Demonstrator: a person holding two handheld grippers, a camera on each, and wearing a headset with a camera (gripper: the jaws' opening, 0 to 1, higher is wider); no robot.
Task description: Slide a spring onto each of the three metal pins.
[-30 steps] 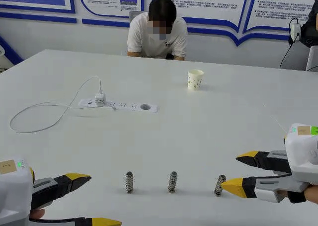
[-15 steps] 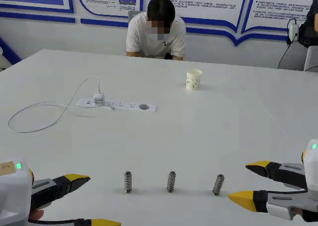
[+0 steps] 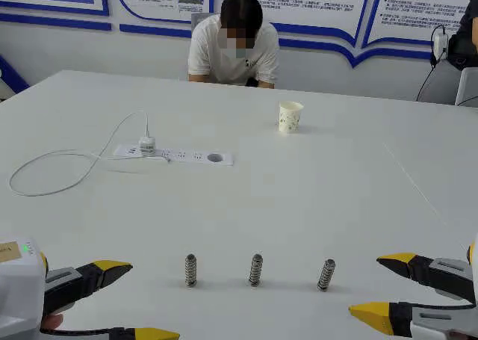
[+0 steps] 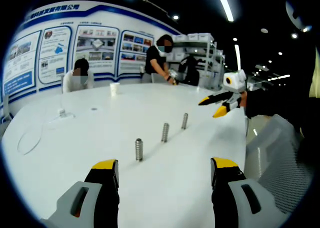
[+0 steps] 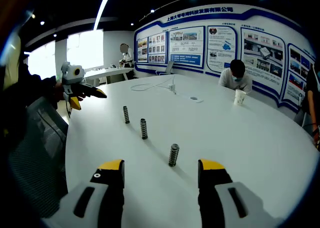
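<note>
Here, three springs (image 3: 256,270) between left gripper (image 3: 146,300) and right gripper (image 3: 371,285), untouched.

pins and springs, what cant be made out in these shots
Pins: head view, wrapped by the springs, too small to tell apart.
Right gripper: head view, body cut off by right and bottom edges.
Paper cup: head view, contents hidden by its wall.
Wall posters: head view, text too small.

A row of three on the table (image 3: 299,198), flanked at both ends.
Left spring (image 3: 190,270) nearest the left gripper (image 3: 149,299), right spring (image 3: 326,274) nearest the right gripper (image 3: 367,285), middle spring (image 3: 256,270) between; power strip (image 3: 179,156) and paper cup (image 3: 290,117) well beyond both.
</note>
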